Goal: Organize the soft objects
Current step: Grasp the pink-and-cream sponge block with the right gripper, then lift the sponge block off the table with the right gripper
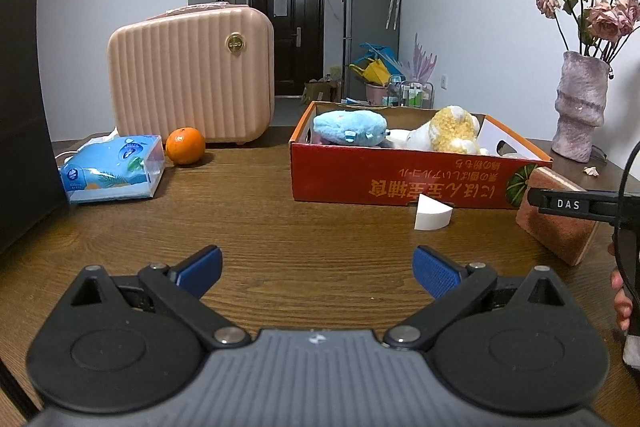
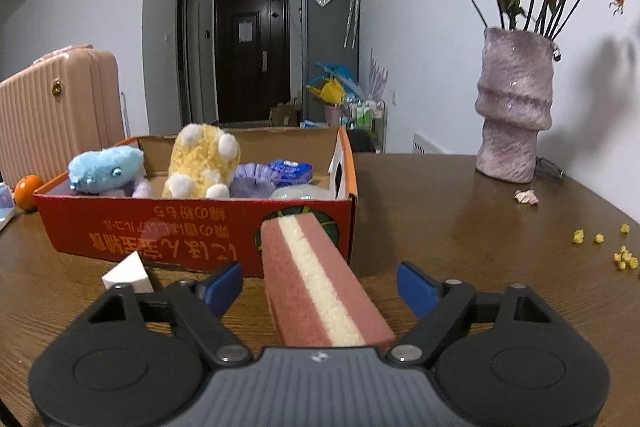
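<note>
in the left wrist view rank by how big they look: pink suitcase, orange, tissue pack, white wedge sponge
1. pink suitcase, largest by far
2. tissue pack
3. orange and white wedge sponge look about alike; the sponge lies nearer the camera, so I will not rank them.

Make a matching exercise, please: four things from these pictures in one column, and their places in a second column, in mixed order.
Things:
1. orange
2. blue plush toy
3. striped sponge
4. vase

Places:
A. inside the red box
B. between the open fingers of the right gripper
C. on the table beside the pink case
D. on the table right of the box, holding dried roses

Pairs: 1-C, 2-A, 3-B, 4-D
</note>
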`<state>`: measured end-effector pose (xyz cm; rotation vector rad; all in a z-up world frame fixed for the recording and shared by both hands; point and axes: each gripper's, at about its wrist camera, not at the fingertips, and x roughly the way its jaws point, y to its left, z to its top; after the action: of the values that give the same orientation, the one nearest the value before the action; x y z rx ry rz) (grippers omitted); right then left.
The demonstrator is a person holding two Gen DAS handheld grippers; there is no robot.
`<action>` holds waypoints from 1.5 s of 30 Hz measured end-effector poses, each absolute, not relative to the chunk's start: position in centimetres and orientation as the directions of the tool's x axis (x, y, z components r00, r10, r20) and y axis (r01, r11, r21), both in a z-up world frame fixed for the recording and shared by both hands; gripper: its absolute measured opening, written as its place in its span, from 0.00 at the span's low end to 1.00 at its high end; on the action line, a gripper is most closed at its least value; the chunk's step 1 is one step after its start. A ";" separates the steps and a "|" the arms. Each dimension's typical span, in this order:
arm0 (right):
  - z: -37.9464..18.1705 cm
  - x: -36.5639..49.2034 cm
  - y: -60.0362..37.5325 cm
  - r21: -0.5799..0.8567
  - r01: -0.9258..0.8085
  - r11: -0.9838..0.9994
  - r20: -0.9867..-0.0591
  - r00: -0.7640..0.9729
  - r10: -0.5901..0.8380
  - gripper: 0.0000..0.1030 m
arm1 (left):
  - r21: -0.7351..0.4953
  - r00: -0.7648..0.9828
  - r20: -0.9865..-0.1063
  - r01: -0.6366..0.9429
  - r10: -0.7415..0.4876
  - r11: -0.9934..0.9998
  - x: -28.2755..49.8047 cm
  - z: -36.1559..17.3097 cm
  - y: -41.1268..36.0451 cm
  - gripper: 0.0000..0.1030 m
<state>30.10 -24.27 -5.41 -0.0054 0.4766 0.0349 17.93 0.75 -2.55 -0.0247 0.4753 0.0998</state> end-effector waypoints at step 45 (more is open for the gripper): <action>-3.4 23.2 -23.5 0.050 -0.147 0.988 -0.313 0.937 0.155 0.30 | -0.029 0.869 -0.488 -0.107 0.079 0.994 18.1 -2.6 1.3 1.00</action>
<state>23.20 -23.47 -3.42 0.0261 0.3214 0.1542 18.13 1.30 -2.63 -0.0555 0.5079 0.0975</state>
